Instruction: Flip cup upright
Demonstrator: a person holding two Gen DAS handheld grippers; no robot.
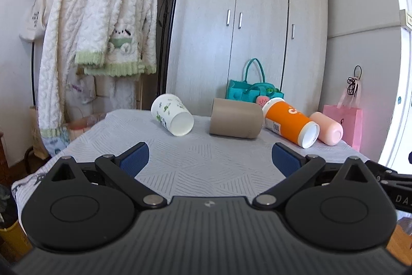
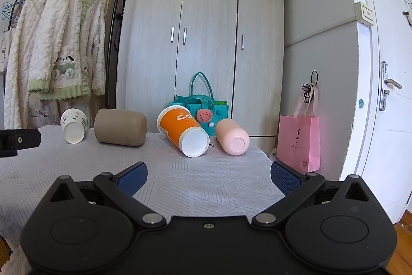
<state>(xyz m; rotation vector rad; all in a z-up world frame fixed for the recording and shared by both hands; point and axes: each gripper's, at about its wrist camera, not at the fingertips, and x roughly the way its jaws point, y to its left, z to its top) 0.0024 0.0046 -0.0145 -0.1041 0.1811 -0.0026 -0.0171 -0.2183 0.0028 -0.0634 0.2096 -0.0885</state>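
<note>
Waiting at the near edge of the table [image 2: 77, 179], both claws face four cups lying on their sides, so nothing is flipped yet. Taking the brown cup [image 1: 235, 118] as landmark: white cup [image 1: 172, 114] left of it, orange cup [image 1: 291, 122] touching its right, pink cup [image 1: 327, 128] beyond. Next comes reaching one cup's side. Left gripper [image 1: 209, 157] and right gripper [image 2: 209, 175] gape wide, holding nothing.

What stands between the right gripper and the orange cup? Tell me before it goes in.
Nothing visible. The right gripper is open over bare tablecloth, and the orange cup lies on its side straight ahead. The pink cup lies close beside it on the right, so that side is tight.
</note>
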